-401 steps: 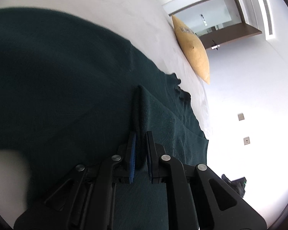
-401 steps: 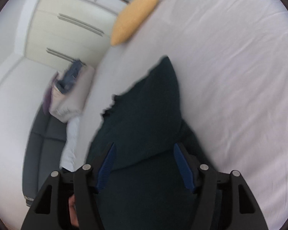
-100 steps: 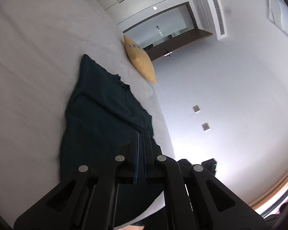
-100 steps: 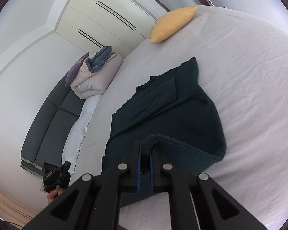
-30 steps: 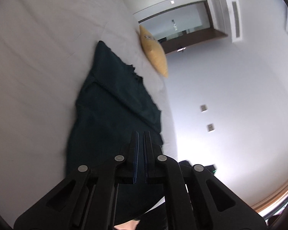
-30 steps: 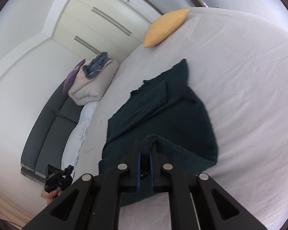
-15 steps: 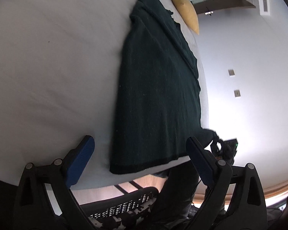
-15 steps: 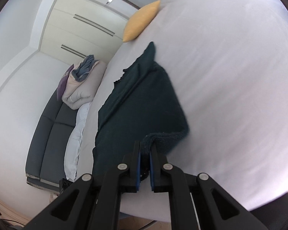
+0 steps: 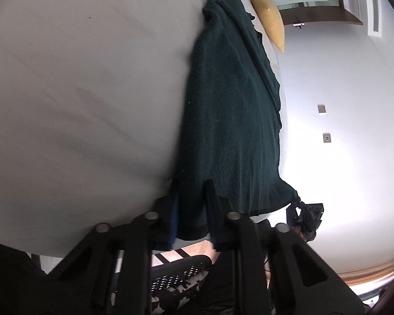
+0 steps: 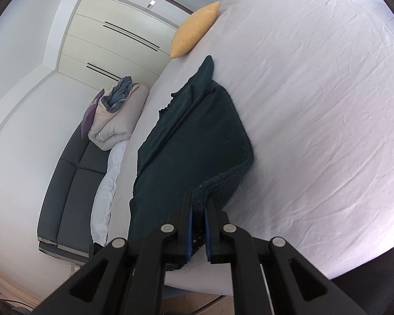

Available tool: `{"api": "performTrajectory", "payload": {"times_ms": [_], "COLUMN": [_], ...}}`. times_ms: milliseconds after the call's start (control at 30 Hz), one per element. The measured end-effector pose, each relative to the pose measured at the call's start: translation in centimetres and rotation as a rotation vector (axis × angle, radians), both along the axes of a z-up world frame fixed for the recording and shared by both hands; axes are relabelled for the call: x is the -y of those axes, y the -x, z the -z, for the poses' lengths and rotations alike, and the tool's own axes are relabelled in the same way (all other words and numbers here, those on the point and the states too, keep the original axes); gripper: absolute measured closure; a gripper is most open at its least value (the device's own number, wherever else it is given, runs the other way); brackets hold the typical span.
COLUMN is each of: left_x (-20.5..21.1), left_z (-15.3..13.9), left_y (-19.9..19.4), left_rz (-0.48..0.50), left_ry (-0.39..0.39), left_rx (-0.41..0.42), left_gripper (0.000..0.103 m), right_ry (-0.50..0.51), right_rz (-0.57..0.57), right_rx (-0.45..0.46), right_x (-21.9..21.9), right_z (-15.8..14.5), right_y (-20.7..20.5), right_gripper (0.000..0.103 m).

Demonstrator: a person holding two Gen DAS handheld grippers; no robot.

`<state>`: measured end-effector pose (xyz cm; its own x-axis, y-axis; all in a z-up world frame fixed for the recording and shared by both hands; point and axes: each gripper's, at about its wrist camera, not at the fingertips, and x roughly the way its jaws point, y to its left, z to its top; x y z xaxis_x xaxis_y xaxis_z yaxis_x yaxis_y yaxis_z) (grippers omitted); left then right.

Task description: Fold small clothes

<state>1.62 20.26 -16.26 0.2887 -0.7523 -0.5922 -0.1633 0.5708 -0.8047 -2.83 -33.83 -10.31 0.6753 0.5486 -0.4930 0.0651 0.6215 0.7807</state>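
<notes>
Right tool (image 10: 197,204) clenched on sweater (image 10: 194,136) hem; left tool (image 9: 191,204) part-closed astride hem, apparently ungripped.

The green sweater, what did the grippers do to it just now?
The left gripper, wide open a moment ago, has closed in around the sweater hem. The right gripper stays shut on its bunched edge. The yellow pillow hasn't moved.

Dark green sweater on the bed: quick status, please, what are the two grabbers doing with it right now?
Right gripper shut on dark green sweater hem corner. Left gripper straddling the other hem corner, jaws narrow, clamp unclear. Sweater flat on white bed. Nothing in the way.
</notes>
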Motion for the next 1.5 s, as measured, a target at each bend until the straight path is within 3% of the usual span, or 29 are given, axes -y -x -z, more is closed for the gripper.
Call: {"api": "performTrajectory", "payload": {"times_ms": [33, 167, 467, 800, 1133, 1300, 1500], "left_x": [0.0, 0.5, -0.4, 0.1, -2.4, -2.8, -0.6], "left_z": [-0.2, -1.0, -7.1, -12.3, -13.2, -12.4, -11.1], "left_y": [0.0, -0.4, -4.1, -12.7, -24.8, -28.7, -27.1], "left_rz": [-0.003, -0.026, -0.091, -0.118, -0.264, -0.273, -0.073], "left_ry": [-0.001, 0.027, 0.094, 0.096, 0.142, 0.122, -0.118], "left_rx": [0.01, 0.061, 0.223, 0.333, 0.341, 0.339, 0.413], "left_gripper": [0.096, 0.097, 0.098, 0.098, 0.099, 0.099, 0.096], "right_ry": [0.001, 0.009, 0.047, 0.14, 0.197, 0.217, 0.244], "right_rz": [0.002, 0.009, -0.004, -0.016, 0.0, 0.006, -0.053], "right_rx": [0.0, 0.001, 0.053, 0.13, 0.085, 0.058, 0.052], "right_x": [0.1, 0.1, -0.6, -1.4, -1.5, -1.9, -3.4], "right_z": [0.0, -0.2, -2.8, -7.3, -7.2, -6.2, -4.6], "right_y": [0.2, 0.2, -2.3, -11.8, -23.5, -29.0, -30.0], "right_gripper": [0.095, 0.095, 0.095, 0.095, 0.095, 0.095, 0.095]}}
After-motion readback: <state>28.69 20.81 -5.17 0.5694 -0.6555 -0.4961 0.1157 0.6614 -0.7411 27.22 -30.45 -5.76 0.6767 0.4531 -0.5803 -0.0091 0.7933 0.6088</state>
